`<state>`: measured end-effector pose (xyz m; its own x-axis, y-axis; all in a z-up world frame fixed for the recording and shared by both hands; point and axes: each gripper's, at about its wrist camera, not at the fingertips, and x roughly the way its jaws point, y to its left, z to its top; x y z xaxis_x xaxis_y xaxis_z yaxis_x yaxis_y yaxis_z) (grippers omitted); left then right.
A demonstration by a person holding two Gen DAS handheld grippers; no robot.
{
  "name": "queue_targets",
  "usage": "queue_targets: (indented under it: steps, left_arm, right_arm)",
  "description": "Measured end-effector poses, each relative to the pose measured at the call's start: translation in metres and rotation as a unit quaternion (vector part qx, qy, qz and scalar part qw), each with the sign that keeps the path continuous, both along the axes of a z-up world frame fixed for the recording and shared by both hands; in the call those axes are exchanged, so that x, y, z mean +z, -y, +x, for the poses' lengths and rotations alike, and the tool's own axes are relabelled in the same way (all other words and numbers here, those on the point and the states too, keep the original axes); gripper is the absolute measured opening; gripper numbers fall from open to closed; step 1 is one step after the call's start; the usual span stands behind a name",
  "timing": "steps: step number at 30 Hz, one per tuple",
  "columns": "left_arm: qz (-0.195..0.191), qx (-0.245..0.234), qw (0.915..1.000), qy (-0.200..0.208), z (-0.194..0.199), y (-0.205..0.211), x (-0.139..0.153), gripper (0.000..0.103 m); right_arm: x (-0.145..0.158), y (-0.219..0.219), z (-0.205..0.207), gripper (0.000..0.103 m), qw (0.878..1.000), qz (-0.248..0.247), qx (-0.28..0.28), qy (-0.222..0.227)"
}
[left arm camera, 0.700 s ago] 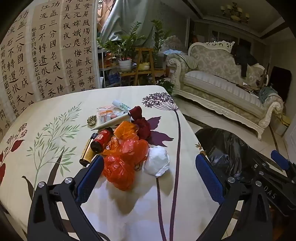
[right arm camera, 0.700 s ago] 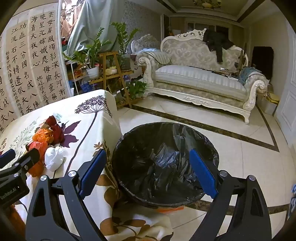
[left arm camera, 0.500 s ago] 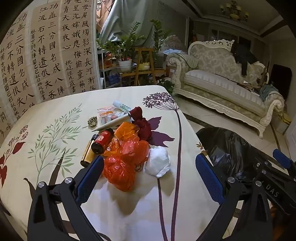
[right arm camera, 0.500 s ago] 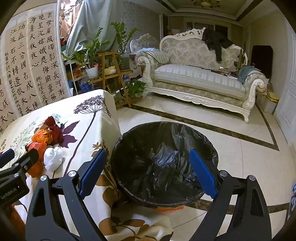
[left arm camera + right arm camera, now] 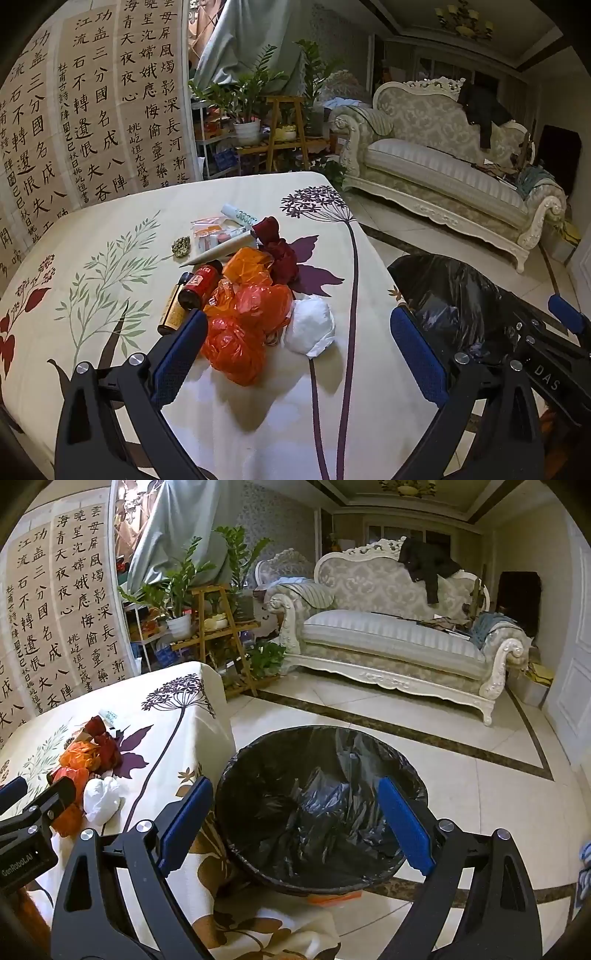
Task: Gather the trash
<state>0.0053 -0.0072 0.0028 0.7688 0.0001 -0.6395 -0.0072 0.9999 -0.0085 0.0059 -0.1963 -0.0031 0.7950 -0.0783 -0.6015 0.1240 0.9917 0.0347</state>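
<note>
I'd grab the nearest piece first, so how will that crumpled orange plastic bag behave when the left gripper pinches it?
The crumpled orange plastic bag is thin, wrinkled film, so it will probably squash flat and feel very light. Its glossy surface may slip between the pads. It lies against the other orange bag and the white wad, so these may drag along.

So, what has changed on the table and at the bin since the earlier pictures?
Almost nothing. Both hand-held grippers, left and right, remain open and empty, each only drifting slightly. The orange bags, white wad and bottle lie where they were, and the bin still holds only its black liner.
</note>
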Motion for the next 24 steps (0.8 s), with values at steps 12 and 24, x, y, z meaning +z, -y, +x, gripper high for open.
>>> queue_targets:
  steps: [12, 24]
  left_arm:
    - [-0.004, 0.000, 1.0000, -0.001, -0.0014, 0.0007, 0.0000, 0.096]
    - [-0.005, -0.001, 1.0000, -0.003, -0.0002, -0.0011, -0.0019, 0.096]
  right_arm:
    - [-0.0010, 0.0008, 0.0002, 0.089, 1.000, 0.000, -0.001, -0.002]
    - [-0.0010, 0.0005, 0.0004, 0.089, 1.000, -0.001, -0.001, -0.003]
